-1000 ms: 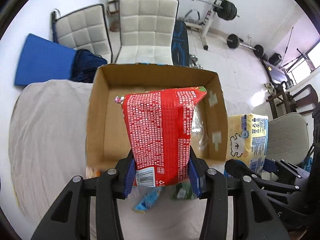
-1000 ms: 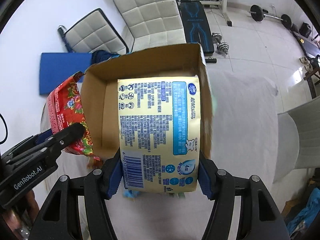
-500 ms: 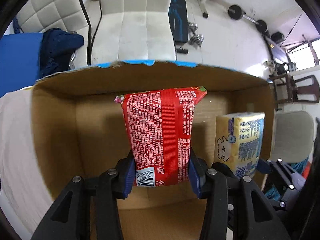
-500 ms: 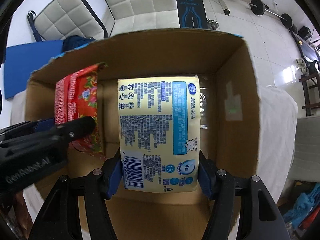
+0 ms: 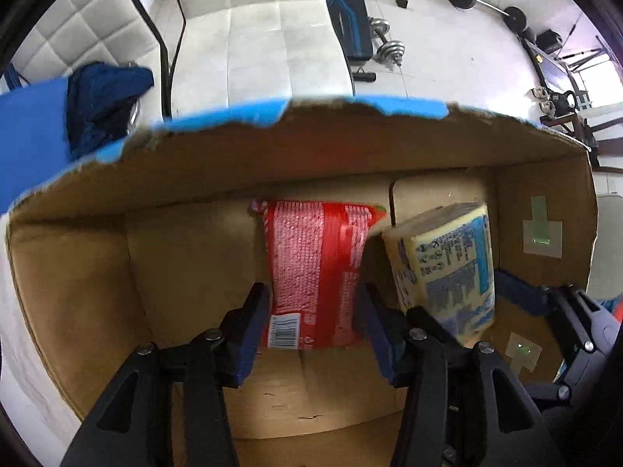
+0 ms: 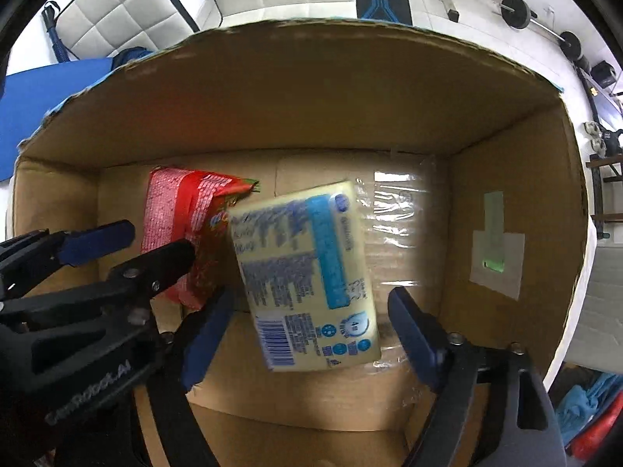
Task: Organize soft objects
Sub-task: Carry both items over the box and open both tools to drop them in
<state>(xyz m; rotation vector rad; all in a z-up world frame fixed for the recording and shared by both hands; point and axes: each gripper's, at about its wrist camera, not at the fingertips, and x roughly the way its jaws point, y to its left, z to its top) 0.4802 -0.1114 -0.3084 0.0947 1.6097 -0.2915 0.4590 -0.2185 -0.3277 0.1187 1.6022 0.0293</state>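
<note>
Both grippers reaching down into an open cardboard box [image 5: 70, 292], torn blue edge along its far rim. Left gripper [image 5: 311, 319] with fingers [image 5: 249, 327] spread, no longer pinching: gaps visible on both sides of the red packet [image 5: 311, 272], which stands inside the box near the far wall, barcode end toward the camera. Right gripper [image 6: 307, 334] likewise with fingers [image 6: 416, 334] spread wide, clear of the yellow tissue pack [image 6: 307, 280]. Tissue pack tilted inside the box, just right of the red packet, upper corner touching or nearly touching it; blurred, so whether resting on the floor of the box or in mid-air hard to tell. Clear tape and pale paper patches [image 6: 494, 257] on the box's right wall. Beyond the box: white padded chairs [image 5: 264, 46], a blue cloth [image 5: 105, 93], dumbbells [image 5: 385, 46].
</note>
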